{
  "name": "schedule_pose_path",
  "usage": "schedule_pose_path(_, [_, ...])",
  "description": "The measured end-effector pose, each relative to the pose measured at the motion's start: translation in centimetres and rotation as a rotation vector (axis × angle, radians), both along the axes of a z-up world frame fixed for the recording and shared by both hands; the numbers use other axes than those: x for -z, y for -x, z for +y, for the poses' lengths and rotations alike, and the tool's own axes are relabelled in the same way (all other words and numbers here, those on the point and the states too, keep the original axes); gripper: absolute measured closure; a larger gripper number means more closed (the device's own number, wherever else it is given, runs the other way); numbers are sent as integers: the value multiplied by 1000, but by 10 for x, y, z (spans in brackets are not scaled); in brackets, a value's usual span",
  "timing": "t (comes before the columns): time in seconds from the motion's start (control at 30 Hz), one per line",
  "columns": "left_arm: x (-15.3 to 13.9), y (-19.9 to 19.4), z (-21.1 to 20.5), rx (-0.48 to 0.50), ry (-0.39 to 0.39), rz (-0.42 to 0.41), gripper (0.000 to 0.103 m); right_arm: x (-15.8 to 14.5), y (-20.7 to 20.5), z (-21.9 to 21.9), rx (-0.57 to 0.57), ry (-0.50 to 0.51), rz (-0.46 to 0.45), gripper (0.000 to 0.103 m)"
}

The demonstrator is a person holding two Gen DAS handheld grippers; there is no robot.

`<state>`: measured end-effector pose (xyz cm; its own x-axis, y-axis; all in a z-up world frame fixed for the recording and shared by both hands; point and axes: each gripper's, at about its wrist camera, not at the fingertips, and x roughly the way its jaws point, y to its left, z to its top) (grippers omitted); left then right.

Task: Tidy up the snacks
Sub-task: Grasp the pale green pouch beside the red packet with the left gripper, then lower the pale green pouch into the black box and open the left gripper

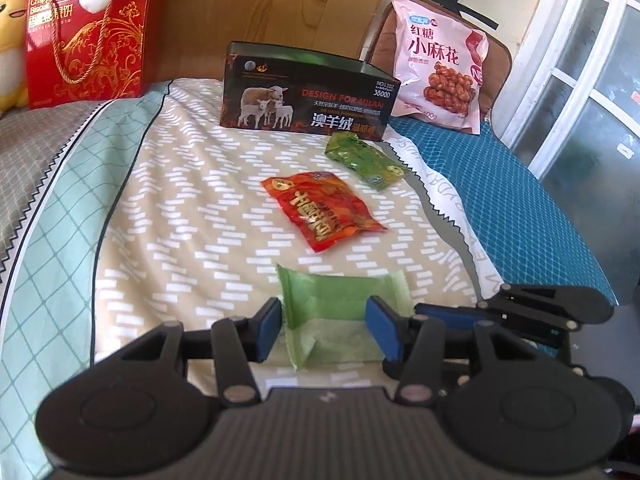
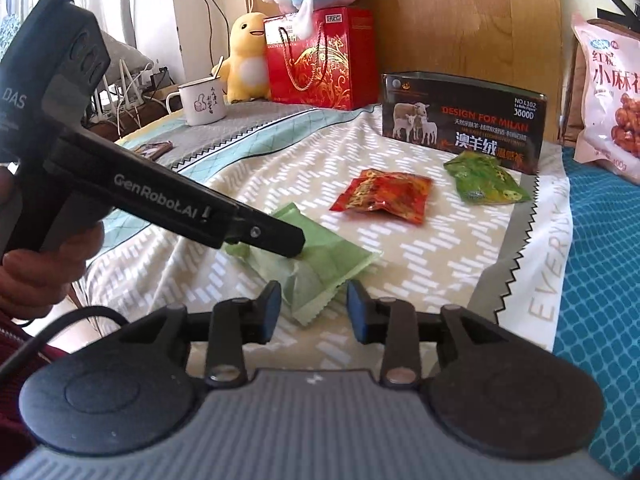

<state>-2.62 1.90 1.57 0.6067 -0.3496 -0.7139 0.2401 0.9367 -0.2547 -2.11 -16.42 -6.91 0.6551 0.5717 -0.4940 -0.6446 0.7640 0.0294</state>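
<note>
Left tongs [image 1: 326, 326] are standing wide, straddling the pale green snack packet [image 1: 340, 308] lying near on the bed. Right tongs [image 2: 312, 312] are gaping wide just near it. Farther right, red packet [image 1: 322, 208] and dark green packet [image 1: 366, 156] are lying before the sheep-printed box [image 1: 308, 92].

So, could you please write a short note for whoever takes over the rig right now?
Left claw: open, straddling the pale green packet, not yet gripping.
Right claw: open, at that packet's near corner, holding nothing.
Red packet and dark green packet lie loose on the cloth before the open tin box.
Done: nothing visibly stowed.
Left: probably all three packets.
</note>
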Motion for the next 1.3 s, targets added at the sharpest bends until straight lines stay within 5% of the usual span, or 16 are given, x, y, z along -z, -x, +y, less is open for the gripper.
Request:
schedule_pose_path(0.4, [3,3,6,1,16,-7,52,7,7,8,64,43,-66,46])
schedule_pose_path(0.6, [10,5,24,47,90,-21,53,7,8,11,77,36,-68,44])
schedule_pose_path(0.67, [11,5,27,81,122,-17,64,7,9,14,57,29,-70,58])
schedule_pose_path(0.73, [11,4,26,100,147,-7,64,7,9,18,24,35,-78,73])
schedule_pose_path(1.0, [-21,-17,24,169,136,-124,68,-25,-22,2,41,-75,-70,79])
schedule_pose_path(1.2, [-58,-100,13,133,65,-239,68,-80,-92,13,84,-70,-246,81])
schedule_pose_path(1.3, [-63,-156,17,73,82,-237,73,-93,-144,23,136,-56,-254,86])
